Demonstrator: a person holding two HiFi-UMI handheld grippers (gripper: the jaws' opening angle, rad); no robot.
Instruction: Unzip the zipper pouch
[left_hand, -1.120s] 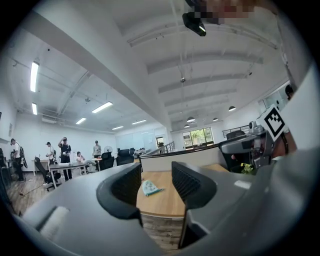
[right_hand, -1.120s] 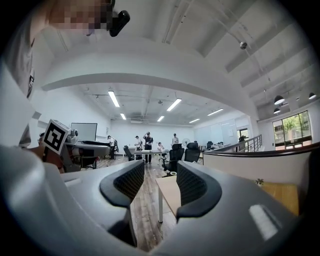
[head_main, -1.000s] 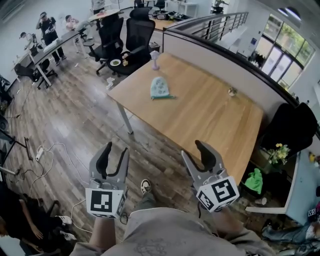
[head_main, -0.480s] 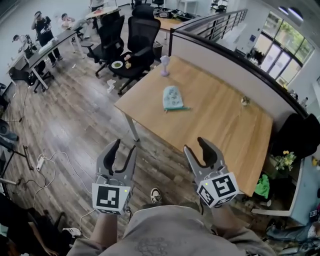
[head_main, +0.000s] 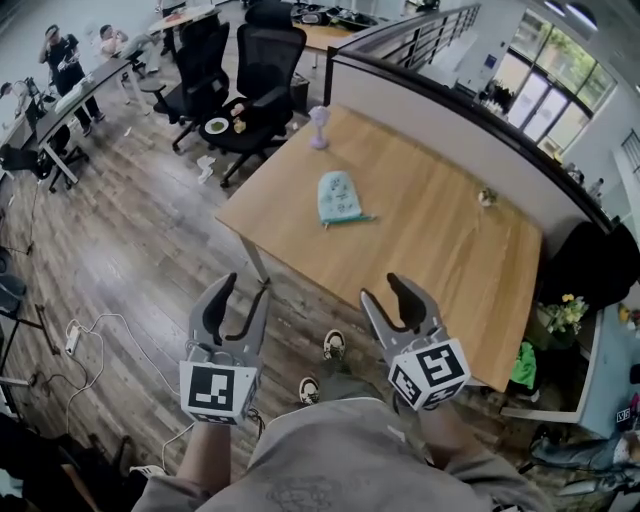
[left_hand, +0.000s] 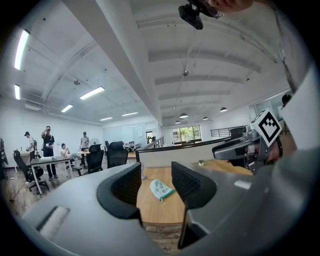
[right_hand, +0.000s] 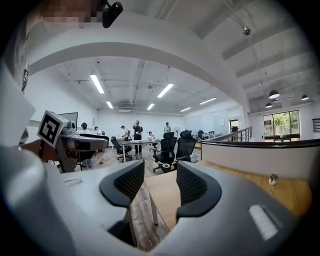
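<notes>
A pale mint zipper pouch (head_main: 337, 197) lies flat on the wooden table (head_main: 430, 240), near its far left part; it shows between the jaws in the left gripper view as the same pouch (left_hand: 161, 188). My left gripper (head_main: 243, 296) is held over the floor, well short of the table, open and empty. My right gripper (head_main: 392, 298) hovers by the table's near edge, also open with nothing between its jaws. Both are far from the pouch.
A small lilac fan (head_main: 318, 129) stands at the table's far corner, a tiny plant (head_main: 486, 196) near the partition. Black office chairs (head_main: 270, 70) stand beyond the table. Cables and a power strip (head_main: 73, 337) lie on the wood floor at left. People stand at desks (head_main: 62, 55) far left.
The view has moved closer to the table and turned slightly; the pouch now sits nearer the frame's middle. Both grippers stay open and empty in much the same pose.
</notes>
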